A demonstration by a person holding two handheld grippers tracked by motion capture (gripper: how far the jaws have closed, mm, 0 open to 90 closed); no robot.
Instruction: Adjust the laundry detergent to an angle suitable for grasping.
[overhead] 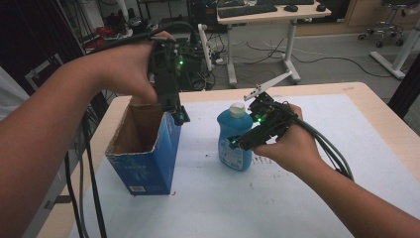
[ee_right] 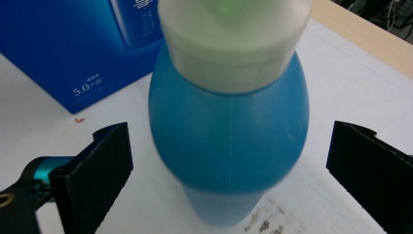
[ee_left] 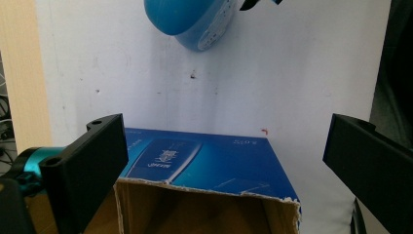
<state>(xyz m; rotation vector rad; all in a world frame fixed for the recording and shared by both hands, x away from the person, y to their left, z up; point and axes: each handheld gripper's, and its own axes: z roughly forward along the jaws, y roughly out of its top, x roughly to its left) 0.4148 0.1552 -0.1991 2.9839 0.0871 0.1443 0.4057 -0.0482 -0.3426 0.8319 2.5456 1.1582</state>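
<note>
Our right claw (ee_right: 229,170), jaws spread, brackets the blue bottle (ee_right: 229,131); we should centre before squeezing. Left claw (ee_left: 219,161) gapes over the box (ee_left: 204,165).

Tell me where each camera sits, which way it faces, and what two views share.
High view: above the person's side, facing forward and down on the table; both forearms, left gripper and right gripper show.
Left gripper view: on the left gripper, facing down at the box rim; its black jaws show.
Right gripper view: on the right gripper, facing the bottle; its jaws flank it.
Shared: all see box and bottle.
</note>
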